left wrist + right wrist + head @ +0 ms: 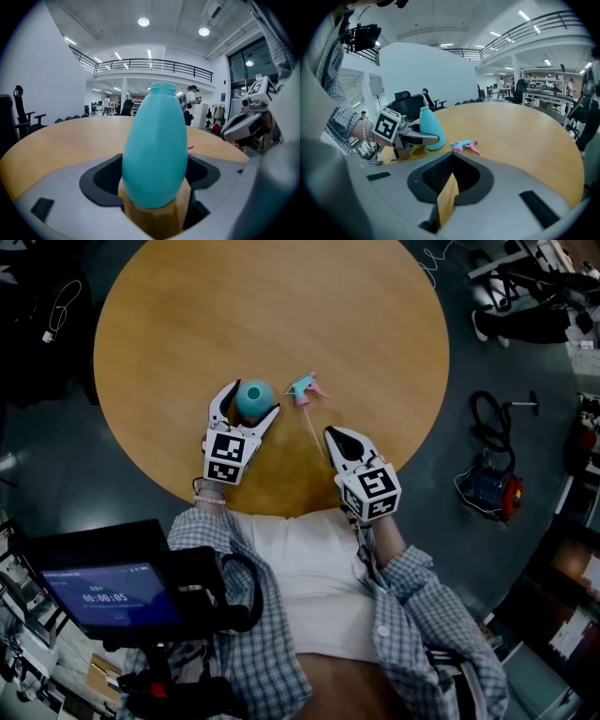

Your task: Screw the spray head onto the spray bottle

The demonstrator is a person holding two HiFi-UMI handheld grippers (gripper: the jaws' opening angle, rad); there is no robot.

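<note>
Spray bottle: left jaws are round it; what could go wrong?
The bottle stands upright between the left gripper's wide jaws with no firm clamp visible; its tapered body could slip or tip. The spray head lies flat with its tube trailing toward the shut right gripper, which could snag it.

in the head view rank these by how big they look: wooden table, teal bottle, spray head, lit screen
1. wooden table
2. lit screen, nearer the camera, so its true size is unsure
3. teal bottle
4. spray head
</note>
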